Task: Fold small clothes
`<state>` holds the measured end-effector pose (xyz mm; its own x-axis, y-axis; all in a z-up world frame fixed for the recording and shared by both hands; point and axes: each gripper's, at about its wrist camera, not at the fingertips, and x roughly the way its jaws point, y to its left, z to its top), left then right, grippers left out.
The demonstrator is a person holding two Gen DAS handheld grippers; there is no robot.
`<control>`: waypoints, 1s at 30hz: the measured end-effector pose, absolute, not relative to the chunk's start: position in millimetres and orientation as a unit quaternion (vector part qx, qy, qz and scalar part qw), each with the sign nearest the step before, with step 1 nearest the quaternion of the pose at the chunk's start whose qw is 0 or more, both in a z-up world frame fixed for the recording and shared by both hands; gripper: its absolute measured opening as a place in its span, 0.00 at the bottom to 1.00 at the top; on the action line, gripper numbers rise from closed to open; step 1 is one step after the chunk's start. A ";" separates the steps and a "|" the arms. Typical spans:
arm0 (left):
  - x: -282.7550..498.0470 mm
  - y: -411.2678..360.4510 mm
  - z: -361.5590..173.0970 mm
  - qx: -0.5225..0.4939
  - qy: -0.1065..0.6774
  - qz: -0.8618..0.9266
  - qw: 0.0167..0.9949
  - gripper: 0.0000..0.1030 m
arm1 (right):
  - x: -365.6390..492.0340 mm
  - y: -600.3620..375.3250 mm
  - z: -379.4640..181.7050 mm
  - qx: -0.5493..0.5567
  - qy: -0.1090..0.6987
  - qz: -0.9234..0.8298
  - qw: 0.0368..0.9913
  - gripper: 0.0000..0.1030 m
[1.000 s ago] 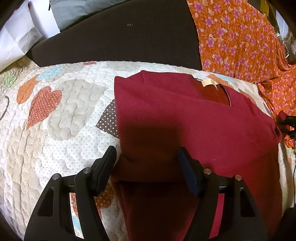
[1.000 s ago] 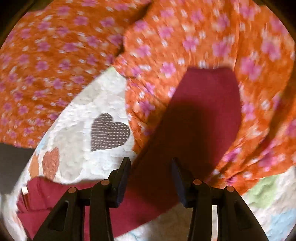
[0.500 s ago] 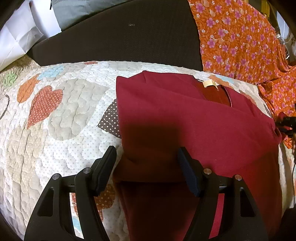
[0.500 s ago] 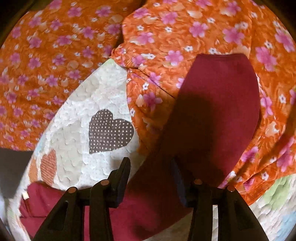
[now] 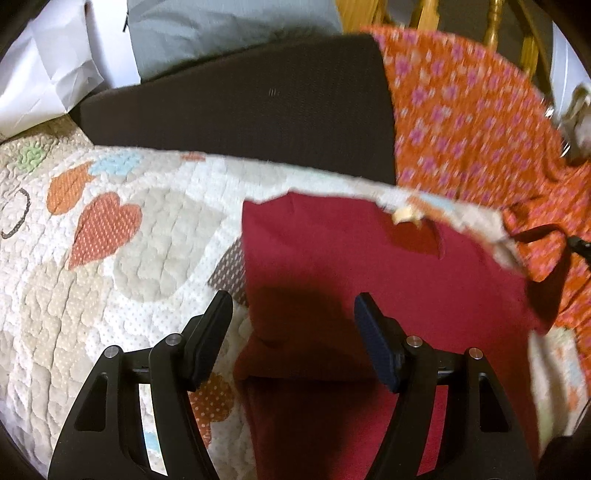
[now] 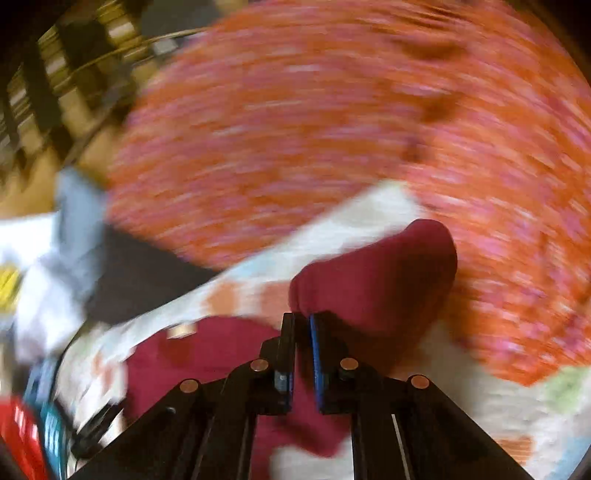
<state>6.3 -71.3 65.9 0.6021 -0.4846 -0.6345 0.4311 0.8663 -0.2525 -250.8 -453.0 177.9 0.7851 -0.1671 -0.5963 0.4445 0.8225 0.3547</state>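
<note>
A dark red shirt [image 5: 369, 266] lies on the heart-patterned quilt [image 5: 110, 295], its left side folded over and a pale neck label [image 5: 406, 214] at its far edge. My left gripper [image 5: 293, 299] hovers open over the shirt's near left edge, its fingers straddling the fold without pressing on it. In the blurred right wrist view, my right gripper [image 6: 301, 318] is shut on the shirt's red sleeve [image 6: 380, 273], which bulges up just past the fingertips, raised off the quilt. The shirt's body [image 6: 207, 354] shows to the lower left.
An orange floral cloth [image 5: 461, 110] covers the right side and reaches the quilt near the shirt; it also fills the right wrist view [image 6: 295, 129]. A dark brown cushion [image 5: 240, 110] borders the quilt's far edge, with a grey pillow [image 5: 221, 33] and a white bag [image 5: 37, 85] behind it.
The right gripper's jaws closed on the red sleeve and lifted it, swinging left so the view blurs. The left gripper rose a little and stays open.
</note>
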 end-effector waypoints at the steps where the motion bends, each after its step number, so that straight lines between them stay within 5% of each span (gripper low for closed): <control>1: 5.7 -69.7 68.3 -0.043 0.360 -0.261 0.895 0.67 | -235.9 -425.3 180.1 0.226 0.290 -0.129 0.921 0.07; 7: 11.3 -67.2 66.9 -0.051 0.360 -0.269 0.892 0.67 | -173.6 -285.5 133.1 0.138 0.341 0.036 0.929 0.06; 11: 13.4 -63.0 68.5 -0.060 0.361 -0.267 0.892 0.67 | -156.0 -276.4 81.2 0.146 0.424 0.016 0.894 0.06; 14: 15.1 -60.7 69.0 -0.066 0.360 -0.266 0.892 0.67 | -160.2 -275.1 86.4 0.119 0.407 -0.001 0.905 0.08; 16: 15.7 -60.8 67.1 -0.065 0.364 -0.264 0.891 0.67 | -162.1 -271.3 98.8 0.092 0.389 -0.013 0.917 0.16; 18: 15.9 -61.6 65.0 -0.062 0.367 -0.263 0.890 0.67 | -153.4 -273.9 108.1 0.076 0.377 -0.022 0.923 0.54; 20: 16.6 -62.5 64.1 -0.058 0.368 -0.262 0.890 0.67 | -135.1 -276.6 108.5 0.055 0.378 -0.046 0.923 0.65; 26: 19.2 -65.3 60.1 -0.046 0.367 -0.259 0.892 0.67 | -65.5 -295.2 65.4 -0.037 0.440 -0.106 0.891 0.63; 27: 19.3 -65.4 59.3 -0.044 0.367 -0.257 0.893 0.67 | -60.1 -298.8 58.1 -0.037 0.453 -0.106 0.885 0.43; 30: 20.1 -62.4 61.3 -0.052 0.366 -0.259 0.893 0.67 | -61.2 -324.1 59.1 0.036 0.449 -0.090 0.888 0.16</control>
<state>20.2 -62.4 61.3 0.5987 -0.4999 -0.6258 0.4237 0.8607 -0.2823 -61.2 -324.1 59.1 0.5813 -0.1286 -0.8035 0.1924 0.9812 -0.0178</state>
